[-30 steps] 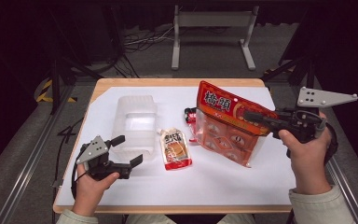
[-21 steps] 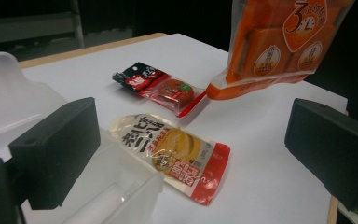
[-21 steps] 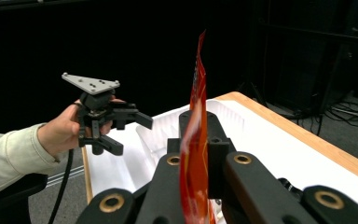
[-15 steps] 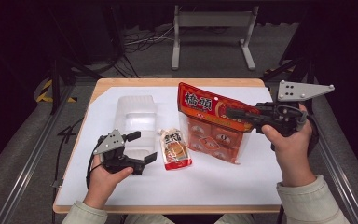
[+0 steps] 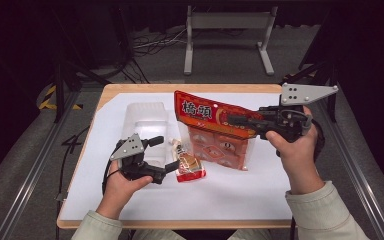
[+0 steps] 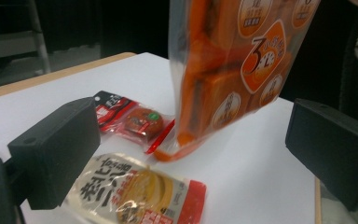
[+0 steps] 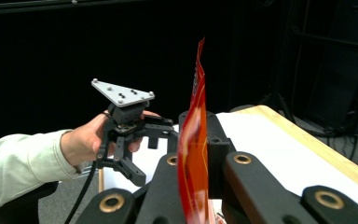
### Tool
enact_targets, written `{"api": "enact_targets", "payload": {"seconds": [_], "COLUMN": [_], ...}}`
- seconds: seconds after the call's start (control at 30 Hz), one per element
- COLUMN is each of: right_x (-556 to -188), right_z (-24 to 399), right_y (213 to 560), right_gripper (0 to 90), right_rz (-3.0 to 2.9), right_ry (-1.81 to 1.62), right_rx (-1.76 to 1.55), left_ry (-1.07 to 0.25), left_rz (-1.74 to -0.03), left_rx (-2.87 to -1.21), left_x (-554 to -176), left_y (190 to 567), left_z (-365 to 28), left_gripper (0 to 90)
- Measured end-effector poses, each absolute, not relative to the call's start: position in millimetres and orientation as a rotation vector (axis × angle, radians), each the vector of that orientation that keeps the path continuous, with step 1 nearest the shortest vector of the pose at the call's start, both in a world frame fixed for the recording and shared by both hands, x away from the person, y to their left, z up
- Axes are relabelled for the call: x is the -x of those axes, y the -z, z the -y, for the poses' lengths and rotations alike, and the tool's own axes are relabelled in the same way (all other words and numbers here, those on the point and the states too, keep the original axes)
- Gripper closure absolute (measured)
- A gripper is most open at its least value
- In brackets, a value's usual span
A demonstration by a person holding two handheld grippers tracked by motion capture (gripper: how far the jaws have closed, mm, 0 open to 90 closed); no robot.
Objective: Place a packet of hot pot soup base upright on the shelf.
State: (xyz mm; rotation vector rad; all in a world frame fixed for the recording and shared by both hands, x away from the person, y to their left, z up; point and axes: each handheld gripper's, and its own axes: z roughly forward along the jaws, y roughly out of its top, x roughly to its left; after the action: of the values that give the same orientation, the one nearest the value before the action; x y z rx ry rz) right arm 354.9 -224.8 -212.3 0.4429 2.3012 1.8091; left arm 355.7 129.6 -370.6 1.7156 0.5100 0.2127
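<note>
**Orange bag held up by its top edge**

The right gripper (image 5: 240, 121) is clamping its jaws tight on the orange snack bag (image 5: 215, 135), letting it hang free. The left gripper (image 5: 165, 153) is waiting wide open and empty, just beside the small yellow packet (image 5: 187, 165), the bag dangling ahead of it.

Dark room, grey floor (image 5: 25, 165), wood-edged white table (image 5: 240, 200), grey metal stand (image 5: 227, 22) behind
</note>
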Motion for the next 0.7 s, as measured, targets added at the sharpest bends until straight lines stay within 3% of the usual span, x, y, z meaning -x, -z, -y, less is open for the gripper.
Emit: {"api": "enact_targets", "payload": {"seconds": [0.47, 0.7], "right_x": [-357, -359], "right_z": [197, 189], "right_y": [219, 224], "right_gripper": [90.0, 90.0], "right_rz": [-2.339, -2.356], "right_ry": [-1.87, -1.894], "right_rx": [-0.348, -0.301], "left_ry": [-0.143, -0.071], "left_rz": [-0.387, -0.341], "left_rx": [-1.684, -1.666], "left_x": [-363, -366], "left_y": [374, 375], "left_z": [-112, -110], "left_gripper": [5.5, 16.7]}}
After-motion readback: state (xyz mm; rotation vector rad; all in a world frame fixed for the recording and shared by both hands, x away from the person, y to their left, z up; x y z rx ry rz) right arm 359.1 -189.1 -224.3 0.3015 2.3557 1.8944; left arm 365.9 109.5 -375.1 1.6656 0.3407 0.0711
